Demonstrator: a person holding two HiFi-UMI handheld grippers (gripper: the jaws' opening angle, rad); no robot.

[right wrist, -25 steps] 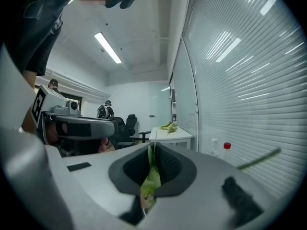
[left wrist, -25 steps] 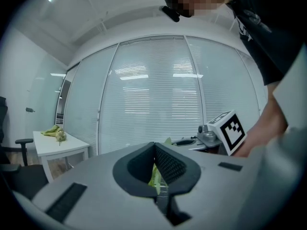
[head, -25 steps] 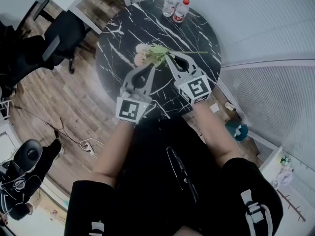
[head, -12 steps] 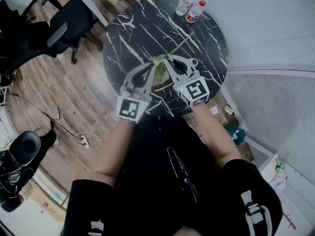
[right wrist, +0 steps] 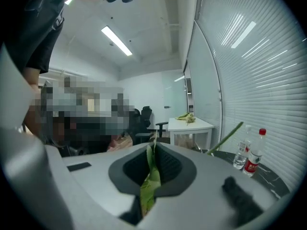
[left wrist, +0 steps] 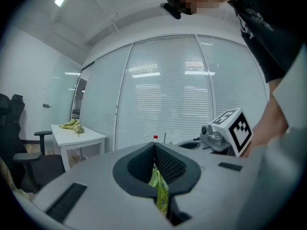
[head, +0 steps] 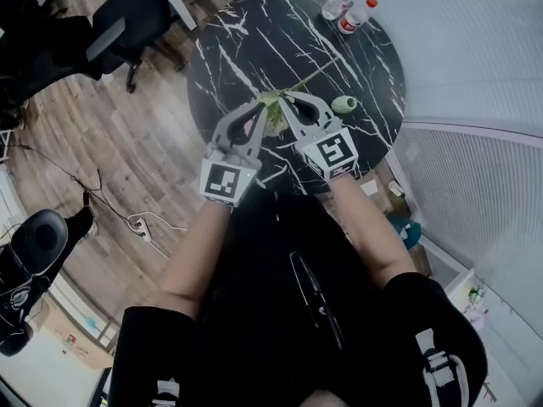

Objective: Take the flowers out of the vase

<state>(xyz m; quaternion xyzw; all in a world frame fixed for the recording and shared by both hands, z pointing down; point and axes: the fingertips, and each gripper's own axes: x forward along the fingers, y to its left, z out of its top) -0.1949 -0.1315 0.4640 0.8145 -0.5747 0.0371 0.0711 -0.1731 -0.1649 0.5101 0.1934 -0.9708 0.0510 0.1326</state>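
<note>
The flowers are a bunch with green leaves (head: 273, 115) and a long stem (head: 316, 76) that runs up and to the right over the black marble table (head: 254, 41). My left gripper (head: 265, 106) and right gripper (head: 283, 101) meet tip to tip at the leaves. Each is shut on them. The left gripper view has a leaf (left wrist: 160, 191) pinched between the ribbed pads. In the right gripper view a leaf (right wrist: 149, 180) is clamped the same way, with the stem (right wrist: 225, 138) sticking out to the right and pink blossoms (right wrist: 120, 141) behind. A small green vase (head: 344, 104) sits apart, right of the right gripper.
Two water bottles (head: 361, 15) stand at the table's far edge. A black office chair (head: 127, 24) is beside the table on the left, over wood flooring with cables (head: 102, 202). White blinds (head: 475, 49) close off the right side. A white desk (left wrist: 79, 135) stands beyond.
Both grippers have carried the flowers toward the table's near edge. The pink blossoms, plain a second ago, are hidden under the grippers in the head view. The green vase has come into view.
</note>
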